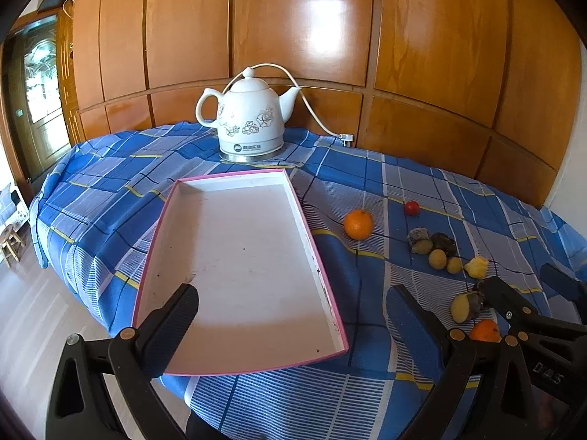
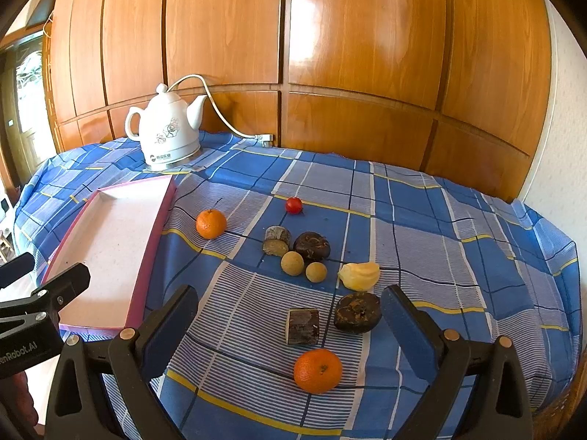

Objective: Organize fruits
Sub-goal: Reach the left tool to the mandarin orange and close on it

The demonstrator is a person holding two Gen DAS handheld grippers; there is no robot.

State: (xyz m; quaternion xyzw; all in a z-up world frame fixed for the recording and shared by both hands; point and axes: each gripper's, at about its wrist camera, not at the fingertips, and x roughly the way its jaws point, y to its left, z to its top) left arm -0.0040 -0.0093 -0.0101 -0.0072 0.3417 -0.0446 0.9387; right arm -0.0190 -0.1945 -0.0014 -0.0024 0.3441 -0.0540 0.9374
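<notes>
Blue plaid cloth point(image 2: 422, 220) covers the table, with wood panelling behind it. Nearest the right gripper point(image 2: 290, 315), whose claws are spread wide and hold nothing, lies an orange point(image 2: 317, 370), low between the 2 fingers. Just past it sit a dark cut chunk point(image 2: 303, 326) and a dark round fruit point(image 2: 357, 311), the latter close beside the right finger. Farther on come a pale yellow piece point(image 2: 359, 275), 2 small tan balls point(image 2: 303, 267), another dark fruit point(image 2: 312, 245) touching a second cut chunk point(image 2: 277, 241), then a second orange point(image 2: 210, 223) and a small red fruit point(image 2: 294, 205). The left gripper point(image 1: 291, 315), also spread and empty, hovers over the near end of the pink-rimmed tray point(image 1: 332, 315), which holds no fruit yet. A white kettle point(image 1: 247, 117) stands at the far edge.

The first pick looks to be the near orange. To do it well, centre the fingers either side of its widest part, come down clear of the dark round fruit, and close gently so it does not roll.
</notes>
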